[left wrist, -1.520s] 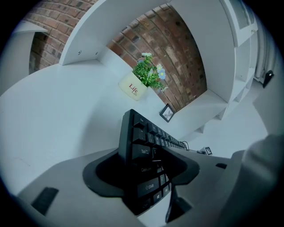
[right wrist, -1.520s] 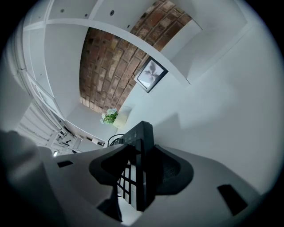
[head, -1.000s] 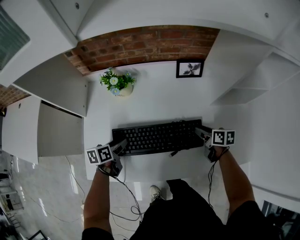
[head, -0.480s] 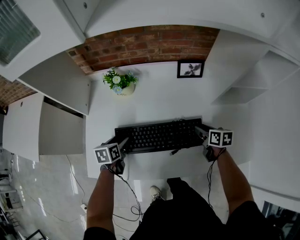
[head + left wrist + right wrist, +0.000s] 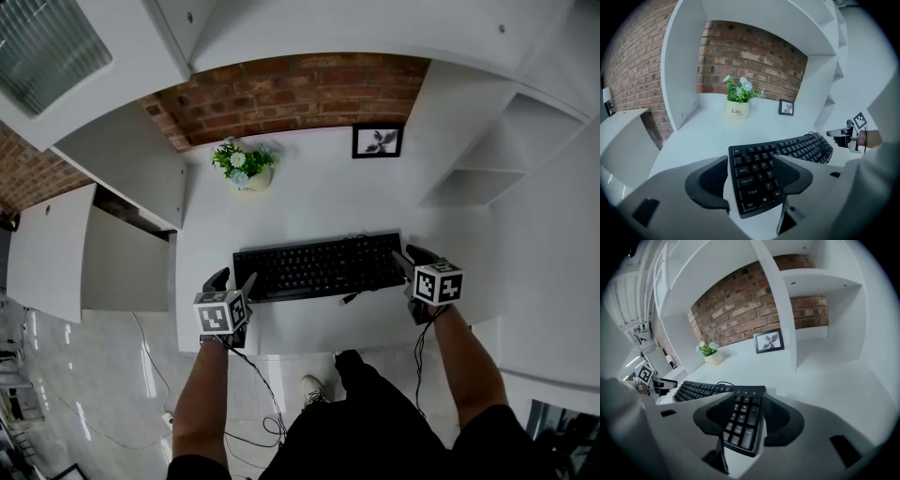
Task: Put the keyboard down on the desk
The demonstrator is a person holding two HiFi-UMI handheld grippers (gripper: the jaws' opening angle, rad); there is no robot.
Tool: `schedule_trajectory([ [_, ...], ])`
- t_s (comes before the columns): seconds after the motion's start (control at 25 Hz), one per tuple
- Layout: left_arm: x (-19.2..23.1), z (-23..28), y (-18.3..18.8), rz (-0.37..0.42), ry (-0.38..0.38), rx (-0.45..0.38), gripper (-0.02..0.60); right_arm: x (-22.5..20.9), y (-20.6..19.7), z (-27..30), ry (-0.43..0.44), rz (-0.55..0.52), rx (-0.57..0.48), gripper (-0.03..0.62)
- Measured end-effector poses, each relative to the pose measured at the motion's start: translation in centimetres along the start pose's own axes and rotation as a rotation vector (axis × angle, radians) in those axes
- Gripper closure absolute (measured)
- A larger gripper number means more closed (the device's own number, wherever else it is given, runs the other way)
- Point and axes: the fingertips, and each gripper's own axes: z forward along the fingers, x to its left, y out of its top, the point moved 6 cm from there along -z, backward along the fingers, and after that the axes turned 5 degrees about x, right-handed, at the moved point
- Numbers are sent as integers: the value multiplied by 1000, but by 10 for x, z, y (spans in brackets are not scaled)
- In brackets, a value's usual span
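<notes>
The keyboard (image 5: 319, 267) lies flat on the white desk (image 5: 309, 202), parallel to its front edge, in front of the potted plant (image 5: 246, 171) and the picture frame (image 5: 377, 141). The left gripper (image 5: 751, 161) sits at the keyboard's left end with its jaws apart, and the Esc-to-Ctrl key column shows between them. The right gripper (image 5: 747, 397) sits at the number-pad end with its jaws also apart, not clamped on the keyboard.
</notes>
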Motion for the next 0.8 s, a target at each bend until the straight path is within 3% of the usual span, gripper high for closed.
schedule_trajectory([
  [0.08,-5,-9,-1,11,-9,-17,267,7,0,-10,-17,-25,-25,418],
  [0.2,-11,-24,0,22,-18,-46,267,16,4,-27,-65,-53,-88,550],
  [0.44,-24,-65,6,48,-28,-152,283,38,7,-58,-32,-41,-192,576],
  [0.6,-31,-103,12,29,-31,-282,398,62,13,-78,8,-34,-259,576],
  [0.8,-44,-148,3,14,-51,-383,549,99,9,-104,46,-44,-318,576],
])
